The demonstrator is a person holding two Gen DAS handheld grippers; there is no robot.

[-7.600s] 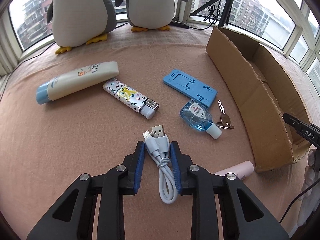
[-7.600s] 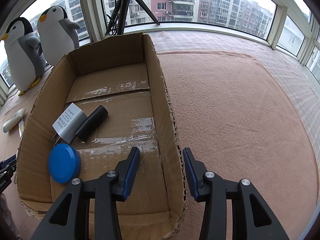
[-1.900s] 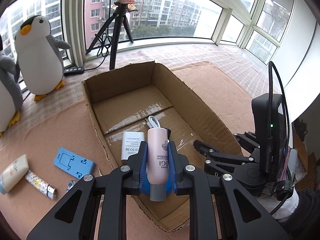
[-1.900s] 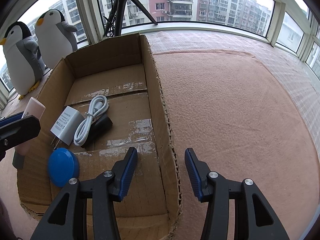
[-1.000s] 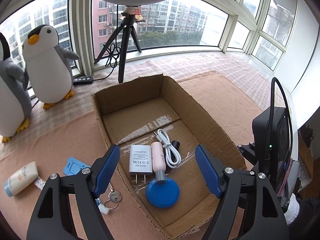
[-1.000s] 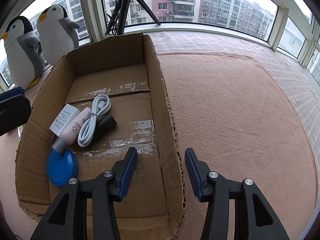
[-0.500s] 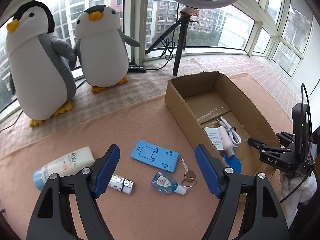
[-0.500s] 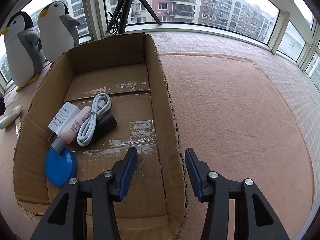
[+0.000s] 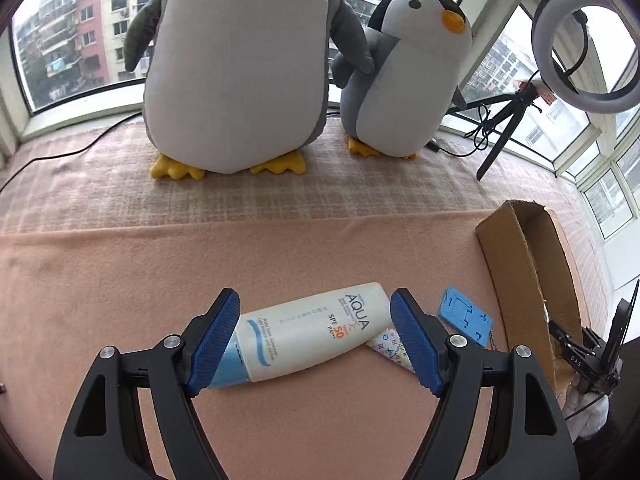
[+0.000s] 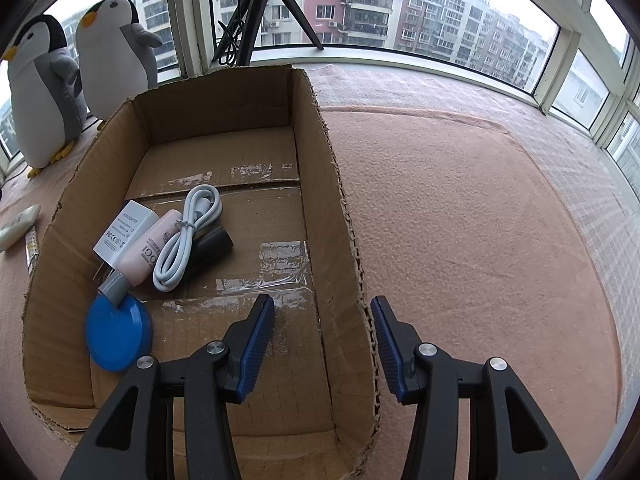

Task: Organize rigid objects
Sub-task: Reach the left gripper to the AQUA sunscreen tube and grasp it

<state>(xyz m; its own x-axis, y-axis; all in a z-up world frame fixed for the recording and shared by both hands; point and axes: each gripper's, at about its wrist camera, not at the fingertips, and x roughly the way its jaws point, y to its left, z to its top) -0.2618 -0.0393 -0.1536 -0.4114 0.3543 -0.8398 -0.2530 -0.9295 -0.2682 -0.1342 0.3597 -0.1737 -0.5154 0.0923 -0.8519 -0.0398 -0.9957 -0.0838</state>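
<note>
Lying on its side on the pink fleece blanket (image 9: 120, 280), the white sunscreen tube with a pale blue cap and "AQUA SPF 50" print (image 9: 308, 334) sits between the spread fingers of the left gripper (image 9: 316, 344), whose jaws are wide apart and grip nothing; whether either blue pad (image 9: 214, 344) touches the tube's cap end cannot be told. Partly under the tube's broad end lies a white patterned lighter (image 9: 390, 346), and just beyond it a flat blue plastic phone stand (image 9: 464, 316). Further right stands the open brown cardboard box (image 9: 520, 264). In the right wrist view the cardboard box (image 10: 332, 208) contains a white power adapter (image 10: 124, 232), a pink cylindrical bottle with a grey cap (image 10: 148, 252), a coiled white USB cable (image 10: 186, 236) lying across a black cylindrical object (image 10: 212, 246), and a round blue disc (image 10: 118, 332). The right gripper (image 10: 322, 344) straddles the box's right wall, one finger inside and one outside; its jaws stand moderately apart and hold nothing. Behind the work area, two grey-and-white plush penguins (image 9: 240, 64) stand by the window, beside a ring light on a black tripod (image 9: 584, 36).
</note>
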